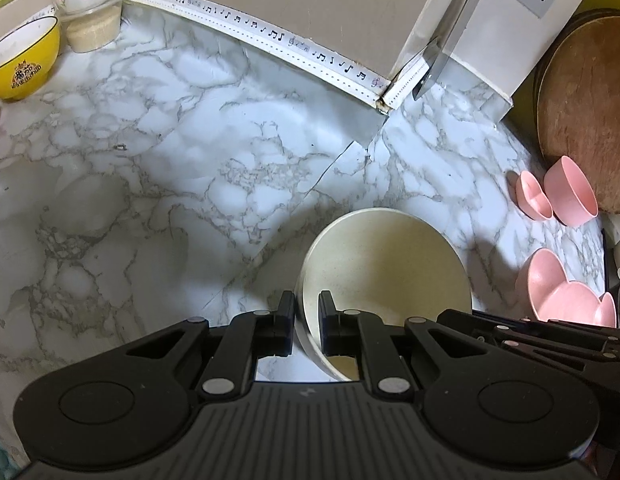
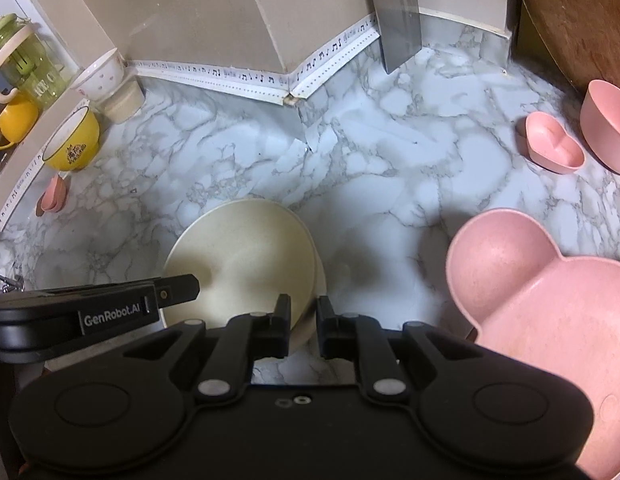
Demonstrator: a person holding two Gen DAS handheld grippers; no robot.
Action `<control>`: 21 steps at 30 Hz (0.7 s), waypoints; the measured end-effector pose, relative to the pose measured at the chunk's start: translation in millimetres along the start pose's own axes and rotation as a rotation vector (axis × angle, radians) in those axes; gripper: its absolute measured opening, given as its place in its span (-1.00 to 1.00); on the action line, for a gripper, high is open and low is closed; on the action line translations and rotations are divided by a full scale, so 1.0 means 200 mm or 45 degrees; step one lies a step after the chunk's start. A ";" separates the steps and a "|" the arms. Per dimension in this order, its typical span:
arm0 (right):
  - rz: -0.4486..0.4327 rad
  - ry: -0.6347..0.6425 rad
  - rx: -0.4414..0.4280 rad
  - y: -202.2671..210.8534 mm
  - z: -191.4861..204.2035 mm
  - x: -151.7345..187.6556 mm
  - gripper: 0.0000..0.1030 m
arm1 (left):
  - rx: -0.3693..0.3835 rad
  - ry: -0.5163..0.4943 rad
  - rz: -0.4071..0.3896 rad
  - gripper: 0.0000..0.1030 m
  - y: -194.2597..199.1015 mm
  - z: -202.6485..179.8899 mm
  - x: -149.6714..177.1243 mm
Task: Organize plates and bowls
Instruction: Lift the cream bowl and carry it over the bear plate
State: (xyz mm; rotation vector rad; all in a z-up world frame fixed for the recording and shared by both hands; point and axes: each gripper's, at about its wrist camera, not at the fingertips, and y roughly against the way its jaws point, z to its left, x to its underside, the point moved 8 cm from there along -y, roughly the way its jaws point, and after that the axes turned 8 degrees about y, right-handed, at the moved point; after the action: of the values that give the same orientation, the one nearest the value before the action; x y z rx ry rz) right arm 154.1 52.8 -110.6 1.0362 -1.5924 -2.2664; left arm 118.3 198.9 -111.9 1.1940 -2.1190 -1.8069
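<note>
left wrist: steep down, close | right wrist: same | shared: cream bowl [image 1: 384, 264], countertop [image 1: 149, 160]

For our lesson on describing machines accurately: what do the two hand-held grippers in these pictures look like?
Both are matt black plastic. The left gripper and right gripper each have two flat, narrow fingers on jointed links with silver-grey round pivot caps, and a broad body with two round recessed discs. White "GenRobot.AI" lettering shows on the left gripper's side in the right wrist view. No cables or sleeves show.
</note>
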 end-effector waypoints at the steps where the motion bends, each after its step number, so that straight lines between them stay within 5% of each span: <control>1: 0.003 -0.003 -0.001 0.00 0.00 0.00 -0.73 | 0.004 0.002 0.000 -0.78 0.00 0.00 0.00; 21: -0.010 -0.034 -0.023 0.04 -0.02 -0.01 -0.56 | 0.036 0.024 0.002 -0.78 0.05 0.02 -0.04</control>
State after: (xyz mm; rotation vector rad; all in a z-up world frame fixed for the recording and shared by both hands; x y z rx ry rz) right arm 156.3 48.3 -104.0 1.0130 -1.5780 -2.3050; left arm 117.0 206.7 -102.1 1.2100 -2.1416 -1.7637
